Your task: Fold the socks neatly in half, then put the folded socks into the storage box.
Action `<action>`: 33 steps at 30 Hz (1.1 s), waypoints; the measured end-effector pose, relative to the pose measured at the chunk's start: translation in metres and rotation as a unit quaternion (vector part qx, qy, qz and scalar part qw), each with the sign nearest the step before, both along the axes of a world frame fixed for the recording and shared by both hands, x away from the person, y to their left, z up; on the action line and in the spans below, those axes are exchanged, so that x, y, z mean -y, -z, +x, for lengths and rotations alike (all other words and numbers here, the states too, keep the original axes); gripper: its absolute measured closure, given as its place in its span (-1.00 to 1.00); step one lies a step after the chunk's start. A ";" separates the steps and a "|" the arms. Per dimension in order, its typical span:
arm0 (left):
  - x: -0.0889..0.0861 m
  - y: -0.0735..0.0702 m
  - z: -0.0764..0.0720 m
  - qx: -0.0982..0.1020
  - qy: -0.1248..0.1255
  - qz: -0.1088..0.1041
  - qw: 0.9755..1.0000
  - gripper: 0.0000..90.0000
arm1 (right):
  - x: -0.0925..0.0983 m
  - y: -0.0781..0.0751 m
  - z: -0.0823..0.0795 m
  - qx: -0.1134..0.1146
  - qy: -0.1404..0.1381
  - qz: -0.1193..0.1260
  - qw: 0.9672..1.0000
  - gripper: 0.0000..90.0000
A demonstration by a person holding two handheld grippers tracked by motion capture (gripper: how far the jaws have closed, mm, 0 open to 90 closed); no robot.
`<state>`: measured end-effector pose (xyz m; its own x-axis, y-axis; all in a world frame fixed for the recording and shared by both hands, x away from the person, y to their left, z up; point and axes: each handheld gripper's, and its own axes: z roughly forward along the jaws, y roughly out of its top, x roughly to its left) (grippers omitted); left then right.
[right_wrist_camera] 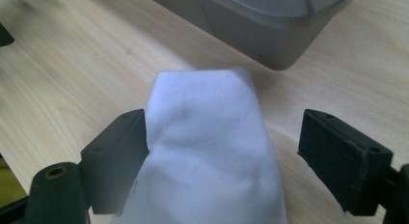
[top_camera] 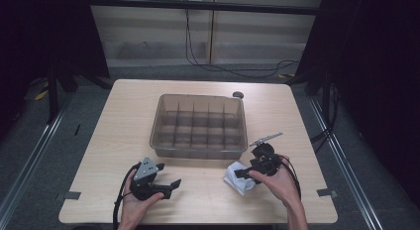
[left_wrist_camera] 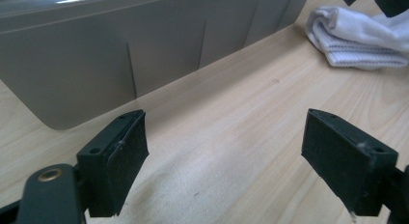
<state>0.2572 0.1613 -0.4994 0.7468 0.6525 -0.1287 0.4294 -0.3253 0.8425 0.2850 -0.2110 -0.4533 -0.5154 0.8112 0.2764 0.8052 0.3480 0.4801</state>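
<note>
Resting near the table's (top_camera: 119, 116) front edge, the left gripper (top_camera: 166, 178) stands wide, nothing between its jaws. Centre: the grey compartment bin (top_camera: 198, 127). Right: the right gripper (right_wrist_camera: 222, 151) straddles the folded white cloth (right_wrist_camera: 207, 137), jaws wide, unclamped. Next move, likely: close squarely on the cloth, then lift.

From above your side, the high view looks forward and down over the whole table (top_camera: 124, 121). Both gripper views sit low and close, facing the bin (left_wrist_camera: 96, 55); they share its wall and the cloth (right_wrist_camera: 207, 137).
</note>
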 end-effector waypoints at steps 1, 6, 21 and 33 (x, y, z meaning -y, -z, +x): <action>0.000 0.000 0.001 -0.001 -0.002 -0.001 1.000 -0.65 | -0.001 0.000 0.001 0.001 -0.003 -0.002 1.000 -0.62; -0.003 0.003 -0.003 0.019 -0.012 -0.019 1.000 -0.65 | -0.002 -0.001 0.006 -0.010 -0.017 -0.011 1.000 -0.62; -0.010 0.003 -0.010 0.045 -0.049 -0.049 0.997 -0.65 | -0.009 -0.010 0.017 -0.044 -0.071 -0.054 0.995 -0.66; -0.010 0.003 -0.009 0.040 -0.046 -0.046 0.997 -0.65 | -0.027 0.002 0.018 -0.074 -0.117 -0.091 0.986 -0.67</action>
<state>0.2484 0.1710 -0.5019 0.6943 0.7073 -0.1325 0.3834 -0.2078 0.8999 0.3026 -0.1841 -0.4553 -0.6596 0.7175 0.2239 0.7489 0.6023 0.2763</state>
